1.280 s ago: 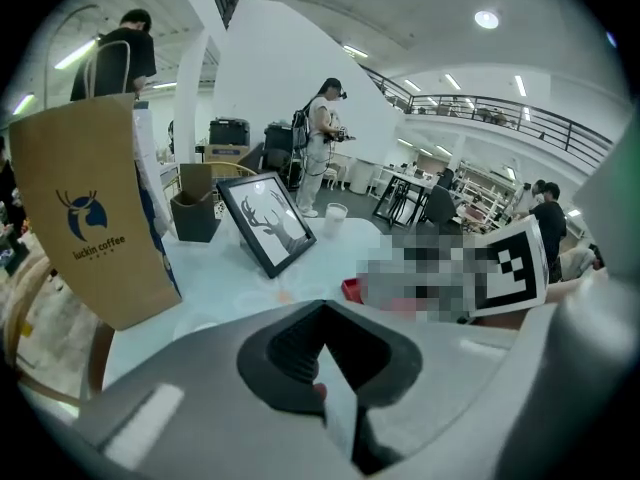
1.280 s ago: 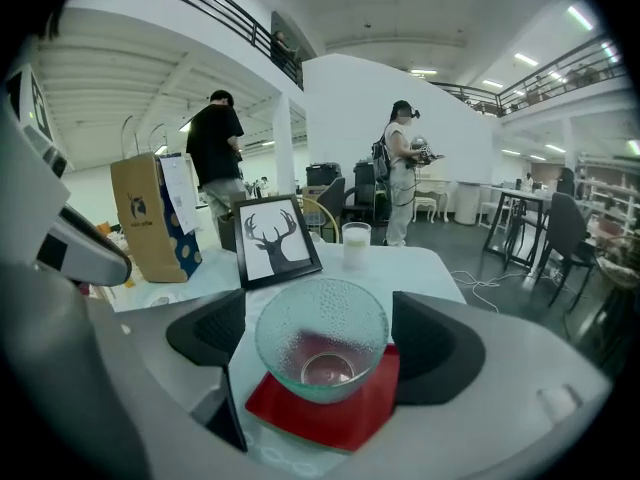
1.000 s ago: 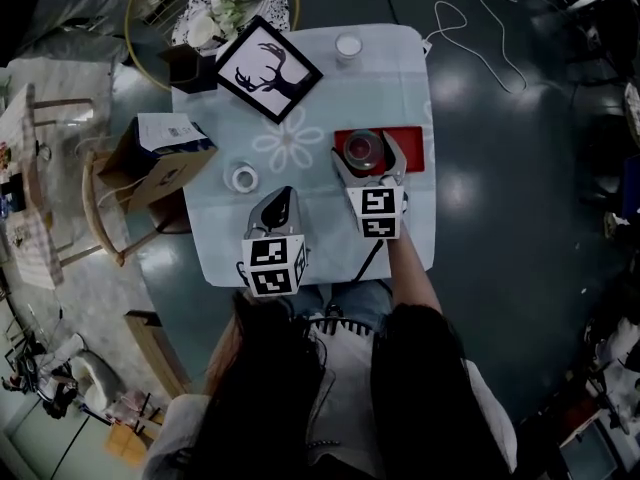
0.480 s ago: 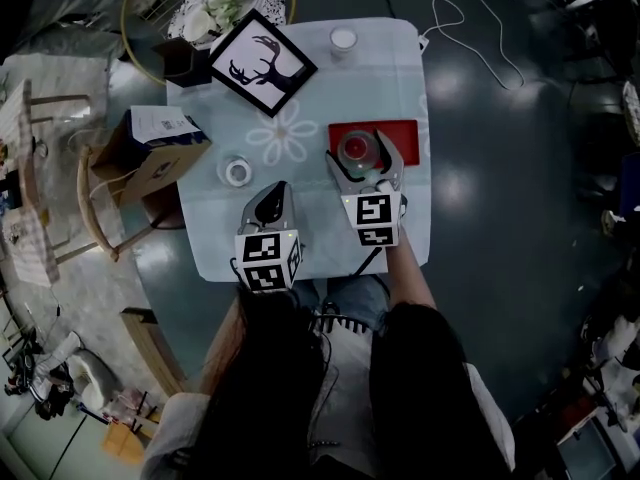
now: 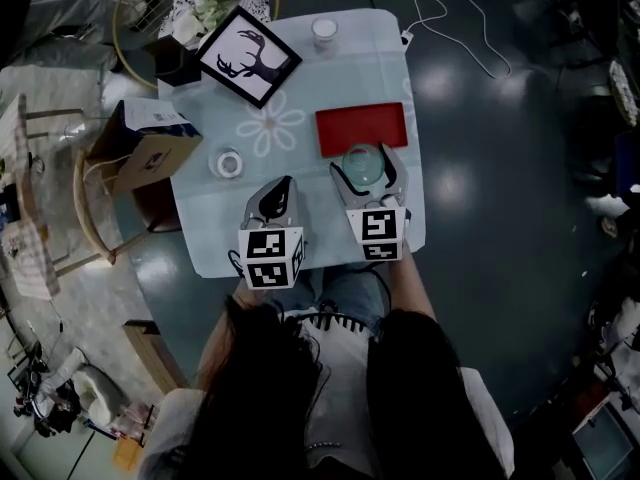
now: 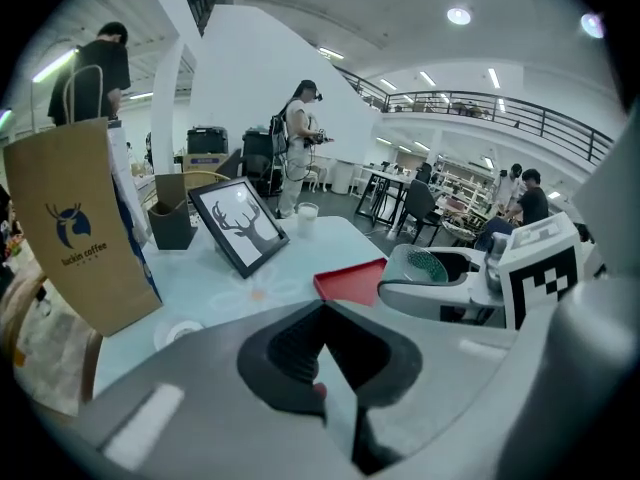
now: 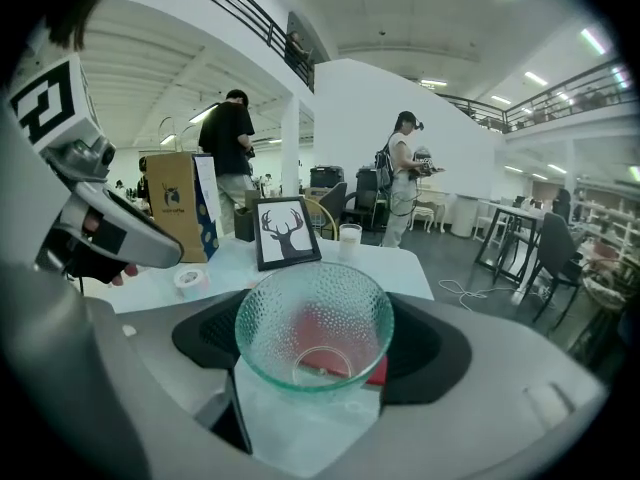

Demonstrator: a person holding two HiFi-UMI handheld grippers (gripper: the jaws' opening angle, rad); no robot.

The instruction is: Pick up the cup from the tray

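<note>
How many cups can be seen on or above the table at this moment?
2. One textured glass cup is held in the right gripper, on the near side of the red tray. One small white cup stands at the far edge of the table. No others show.

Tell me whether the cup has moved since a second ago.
Yes. The cup, in the right tongs, was over the middle of the red tray; now it is at its near edge, toward the person.

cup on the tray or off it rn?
Off. The glass cup sits clamped between the right gripper's jaws, on the person's side of the red tray, which lies bare.
</note>
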